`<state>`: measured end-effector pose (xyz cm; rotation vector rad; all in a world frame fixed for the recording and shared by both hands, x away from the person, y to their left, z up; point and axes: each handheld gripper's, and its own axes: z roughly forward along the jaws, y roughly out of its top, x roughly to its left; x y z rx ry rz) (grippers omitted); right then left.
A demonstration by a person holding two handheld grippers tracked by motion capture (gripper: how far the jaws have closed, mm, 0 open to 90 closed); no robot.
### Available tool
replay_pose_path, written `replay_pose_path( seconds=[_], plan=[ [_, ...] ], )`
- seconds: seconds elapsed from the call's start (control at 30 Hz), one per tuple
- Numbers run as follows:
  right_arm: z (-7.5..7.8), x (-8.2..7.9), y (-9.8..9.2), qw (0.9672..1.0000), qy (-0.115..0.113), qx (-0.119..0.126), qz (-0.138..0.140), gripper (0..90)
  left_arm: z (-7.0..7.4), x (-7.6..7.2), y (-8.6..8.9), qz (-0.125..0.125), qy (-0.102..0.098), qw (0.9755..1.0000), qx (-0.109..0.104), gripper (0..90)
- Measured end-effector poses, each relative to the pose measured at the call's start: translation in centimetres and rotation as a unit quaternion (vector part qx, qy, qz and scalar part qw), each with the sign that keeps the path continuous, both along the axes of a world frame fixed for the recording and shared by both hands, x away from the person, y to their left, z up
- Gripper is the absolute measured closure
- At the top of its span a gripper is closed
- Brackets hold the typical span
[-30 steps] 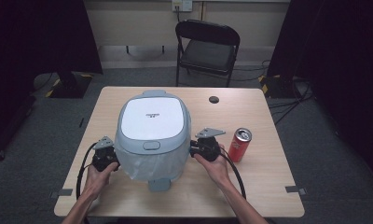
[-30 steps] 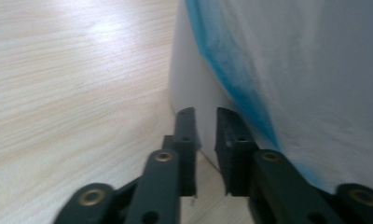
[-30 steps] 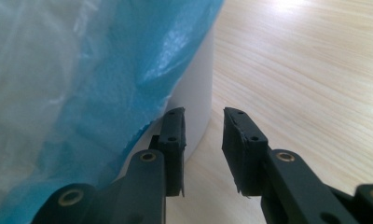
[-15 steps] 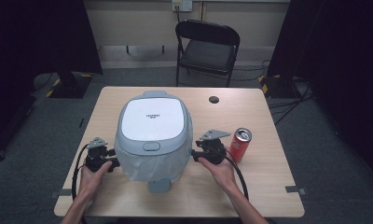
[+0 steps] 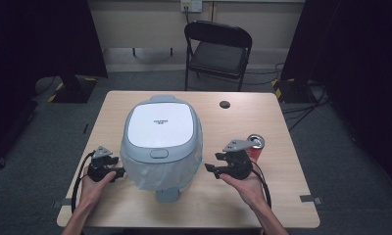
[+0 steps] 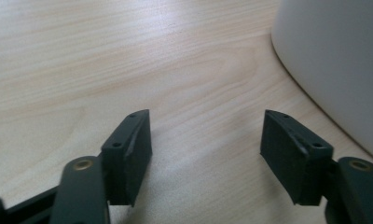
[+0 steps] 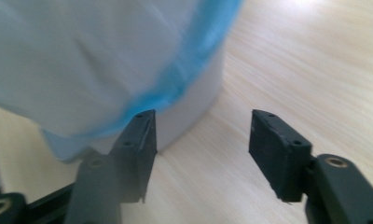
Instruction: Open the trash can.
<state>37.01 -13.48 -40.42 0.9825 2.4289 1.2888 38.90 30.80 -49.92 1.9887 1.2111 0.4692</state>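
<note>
A white and grey lidded bin stands in the middle of the table, and a clear plastic bag with a blue band hangs over its lower body. My left gripper sits low just left of the bin, pointing at it. In the left gripper view its jaws are open over bare wood, with the bin wall off to the right. My right gripper hovers a short way right of the bin, open and holding nothing. Both pairs of jaws have just been opening.
A red drink can stands right behind the right gripper. A small black disc lies near the far edge of the wooden table. A black folding chair stands beyond the table. A foot pedal juts from the bin's near side.
Both grippers were against the bin's sides and have come away from it with wider jaws. The right one moved right and upward; the left one slid slightly outward and down.
</note>
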Motion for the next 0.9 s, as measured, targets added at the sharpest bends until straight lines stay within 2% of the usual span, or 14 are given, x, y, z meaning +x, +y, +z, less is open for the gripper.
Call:
replay_pose_path(
  seconds=[0.1, 0.13, 0.33, 0.37, 0.4, 0.47, 0.57, 0.6, 0.67, 0.7, 0.73, 0.77, 0.8, 0.9],
  plan=[
    [1.0, -0.4, 0.1, 0.9999, -0.01, 0.006, 0.006, 49.1, -0.1, 0.0, -0.1, 0.001, -0.007, 0.9999, 0.01, 28.9],
    [2.0, -0.7, 0.1, 0.9997, -0.018, 0.016, 0.01, 53.5, -0.2, 0.1, -0.1, 0.003, -0.014, 0.9994, 0.032, 25.7],
    [4.9, -1.6, -0.1, 0.9978, -0.037, 0.044, 0.033, 65.9, -0.2, 0.1, -0.1, -0.001, -0.012, 0.9993, 0.035, 22.0],
    [4.9, -1.6, -0.1, 0.9978, -0.037, 0.044, 0.033, 65.9, -0.2, 0.1, -0.1, -0.001, -0.012, 0.9993, 0.035, 21.8],
    [6.0, -1.9, -0.2, 0.9967, -0.04, 0.054, 0.046, 69.6, -0.2, 0.1, -0.1, -0.001, -0.012, 0.9993, 0.036, 21.4],
    [7.0, -2.2, -0.2, 0.9955, -0.045, 0.06, 0.058, 73.1, -0.3, 0.2, -0.1, -0.005, -0.011, 0.9994, 0.034, 20.2],
    [8.5, -2.6, 0.0, 0.9932, -0.051, 0.072, 0.076, 79.3, -0.3, 0.3, -0.1, -0.003, -0.009, 0.9994, 0.034, 17.9],
    [8.5, -2.6, 0.0, 0.9932, -0.051, 0.072, 0.076, 79.3, -0.3, 0.3, -0.1, -0.003, -0.009, 0.9994, 0.034, 17.3],
    [10.0, -3.1, 0.3, 0.9896, -0.067, 0.087, 0.093, 84.6, -0.3, 0.6, 0.0, -0.009, -0.006, 0.9994, 0.034, 15.6],
    [10.0, -3.1, 0.3, 0.9896, -0.067, 0.087, 0.093, 84.6, -0.3, 0.6, 0.0, -0.009, -0.006, 0.9994, 0.034, 14.6],
    [10.7, -3.4, 0.8, 0.9861, -0.075, 0.108, 0.102, 87.0, -0.3, 0.8, 0.2, -0.017, -0.007, 0.9992, 0.036, 13.9],
    [10.7, -3.4, 0.8, 0.9861, -0.075, 0.108, 0.102, 87.0, -0.3, 0.8, 0.2, -0.017, -0.007, 0.9992, 0.036, 13.3],
    [11.3, -3.6, 1.5, 0.9842, -0.083, 0.112, 0.109, 88.3, -0.3, 0.9, 0.2, -0.02, -0.006, 0.9991, 0.038, 12.9],
    [12.0, -3.6, 2.9, 0.982, -0.082, 0.113, 0.128, 90.0, -0.3, 0.9, 0.2, -0.02, -0.006, 0.9991, 0.037, 12.8]
  ],
)
